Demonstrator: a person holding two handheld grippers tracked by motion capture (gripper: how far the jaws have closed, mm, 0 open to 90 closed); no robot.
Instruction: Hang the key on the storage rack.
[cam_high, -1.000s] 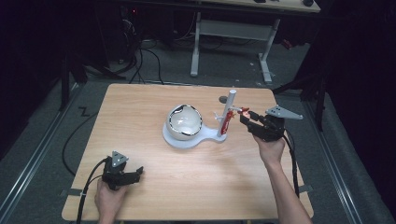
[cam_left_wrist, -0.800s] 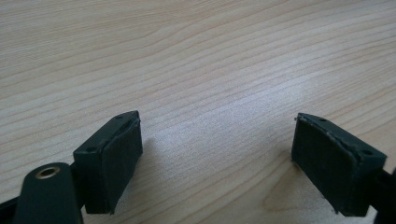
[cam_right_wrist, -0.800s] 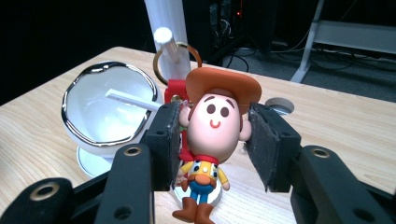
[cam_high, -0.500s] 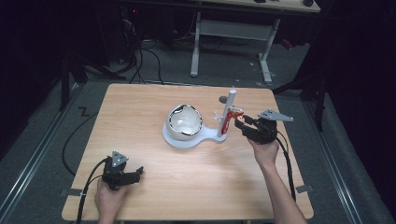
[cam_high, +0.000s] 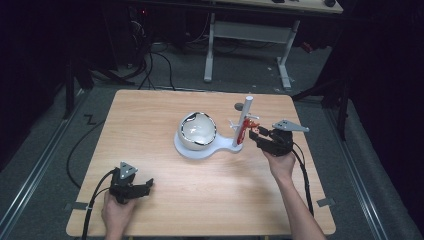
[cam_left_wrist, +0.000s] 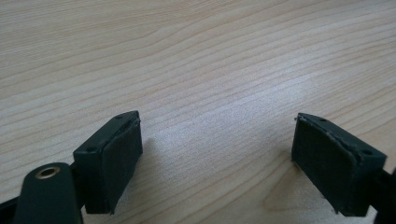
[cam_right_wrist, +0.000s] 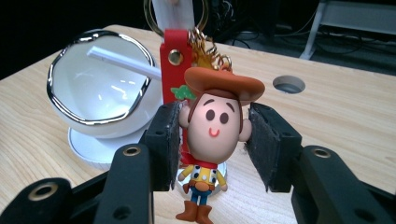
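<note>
**Cowboy keychain at the stand – grip on, not yet released**

High view: right gripper (cam_high: 259, 134) at the white stand (cam_high: 242, 121), holding a red keychain (cam_high: 243, 130) vs. the post. White bowl (cam_high: 197, 131) shares the stand's base. Left gripper (cam_high: 146, 185) rests near table (cam_high: 150, 107) front edge, well apart from the work.

Left gripper view: pads wide apart, nothing btwn them, bare wood below.

Right gripper view: pads pressed on both sides of the cowboy figure's (cam_right_wrist: 214, 135) head; red strap (cam_right_wrist: 172, 70) and gold ring (cam_right_wrist: 154, 18) run up around the post. Jaws have just been opening a touch, figure still btwn them.

Progress, my read: keychain looks hung; letting go and backing off remain. No readable writing or brand seen.
</note>
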